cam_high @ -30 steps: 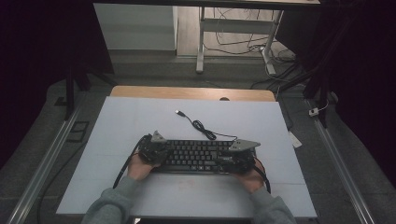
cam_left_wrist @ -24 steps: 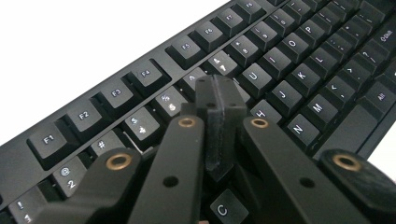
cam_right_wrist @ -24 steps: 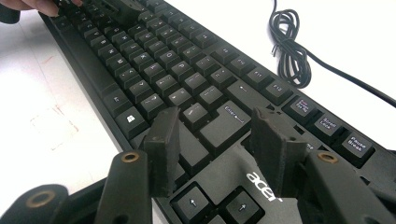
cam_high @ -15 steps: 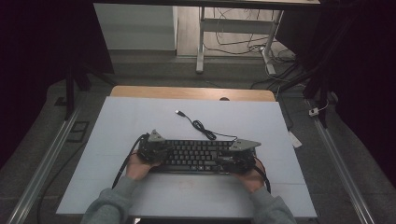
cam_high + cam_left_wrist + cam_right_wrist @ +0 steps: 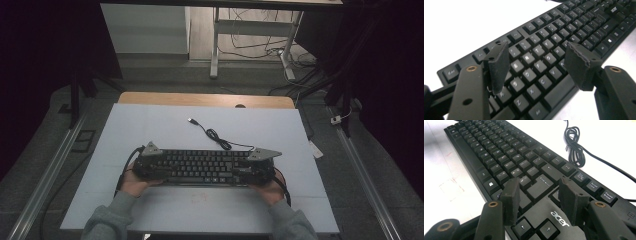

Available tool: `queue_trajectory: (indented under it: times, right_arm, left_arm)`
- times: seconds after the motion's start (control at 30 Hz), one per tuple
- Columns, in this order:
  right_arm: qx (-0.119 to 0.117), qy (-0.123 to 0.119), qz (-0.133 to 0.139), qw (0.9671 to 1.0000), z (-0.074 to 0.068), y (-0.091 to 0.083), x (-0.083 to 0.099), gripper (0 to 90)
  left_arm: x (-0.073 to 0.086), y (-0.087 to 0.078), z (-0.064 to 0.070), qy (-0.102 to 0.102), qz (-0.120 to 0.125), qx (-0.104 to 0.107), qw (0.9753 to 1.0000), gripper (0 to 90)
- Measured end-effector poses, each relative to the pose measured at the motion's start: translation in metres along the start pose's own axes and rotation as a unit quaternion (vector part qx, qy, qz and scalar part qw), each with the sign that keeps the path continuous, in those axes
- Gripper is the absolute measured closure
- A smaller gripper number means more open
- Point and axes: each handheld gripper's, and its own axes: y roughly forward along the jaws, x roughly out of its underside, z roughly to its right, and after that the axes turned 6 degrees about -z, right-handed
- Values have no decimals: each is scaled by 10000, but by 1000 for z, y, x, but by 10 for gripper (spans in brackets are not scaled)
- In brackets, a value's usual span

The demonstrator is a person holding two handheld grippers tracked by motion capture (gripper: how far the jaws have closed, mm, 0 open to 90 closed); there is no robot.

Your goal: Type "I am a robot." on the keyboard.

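Lying flat near the front edge of the pale tabletop [image 5: 150, 125], a black keyboard [image 5: 202, 167] runs left to right. The left gripper [image 5: 146, 161] sits over its left end with jaws spread wide above the letter keys, pinching nothing. The right gripper [image 5: 257, 165] sits over the right end, jaws parted above the arrow keys and the acer logo [image 5: 559, 218], also gripping nothing. The keyboard's cable [image 5: 215, 135] coils behind it toward the tabletop's middle, its plug [image 5: 191, 120] lying loose.
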Motion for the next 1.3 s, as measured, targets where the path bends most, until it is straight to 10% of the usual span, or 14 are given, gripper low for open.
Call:
queue_trajectory:
  times: [0.47, 0.9, 1.3]
  right_arm:
    - [8, -7, 23, 10000, 2, -2, 0, 519]
    - [-75, -87, 121, 9999, -4, -2, -8, 545]
    - [-711, -249, -140, 9971, -20, 14, -22, 894]
  left_arm:
    - [35, -30, -2, -75, 136, -102, 9998, 325]
    - [38, -26, -2, -74, 46, -52, 9999, 320]
    - [38, -23, -2, -75, -3, -27, 10000, 319]
